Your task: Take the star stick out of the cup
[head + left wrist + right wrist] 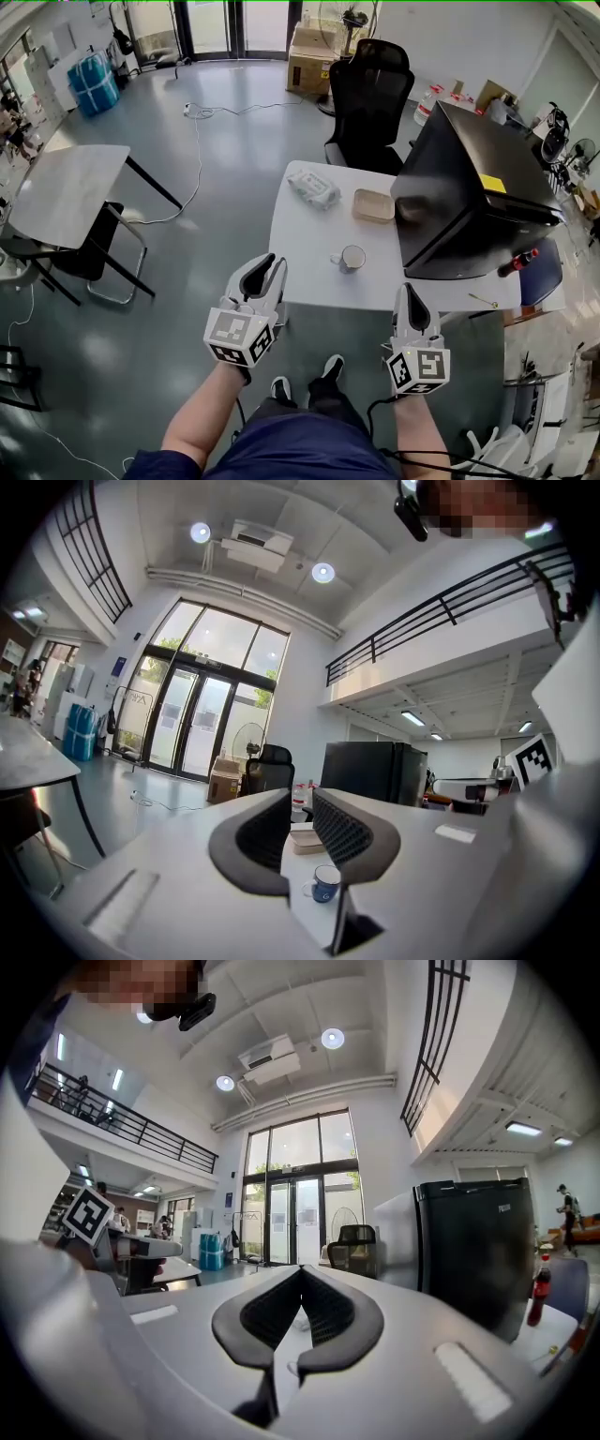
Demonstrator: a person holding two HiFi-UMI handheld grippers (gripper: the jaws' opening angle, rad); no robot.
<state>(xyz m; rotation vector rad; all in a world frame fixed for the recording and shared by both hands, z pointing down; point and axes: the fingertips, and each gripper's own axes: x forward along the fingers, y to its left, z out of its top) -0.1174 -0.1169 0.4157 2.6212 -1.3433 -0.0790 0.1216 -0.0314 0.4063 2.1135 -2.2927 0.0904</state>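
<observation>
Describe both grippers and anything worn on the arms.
Both the left gripper and right gripper are white plastic with black ribbed jaw pads. Each carries a white cube printed with black square markers. A black cable trails from the right one. The forearms are bare.

Blue cup [324,885]; white table [302,251]; black fridge [464,192].

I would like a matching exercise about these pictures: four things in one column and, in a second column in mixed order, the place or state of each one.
Things:
1. cup
2. left gripper
3. right gripper
4. office chair

Places or states:
A. jaws together
B. beyond the far edge of the table
C. standing on the table
D. jaws apart, nothing between them

Pairs: 1-C, 2-D, 3-A, 4-B
</observation>
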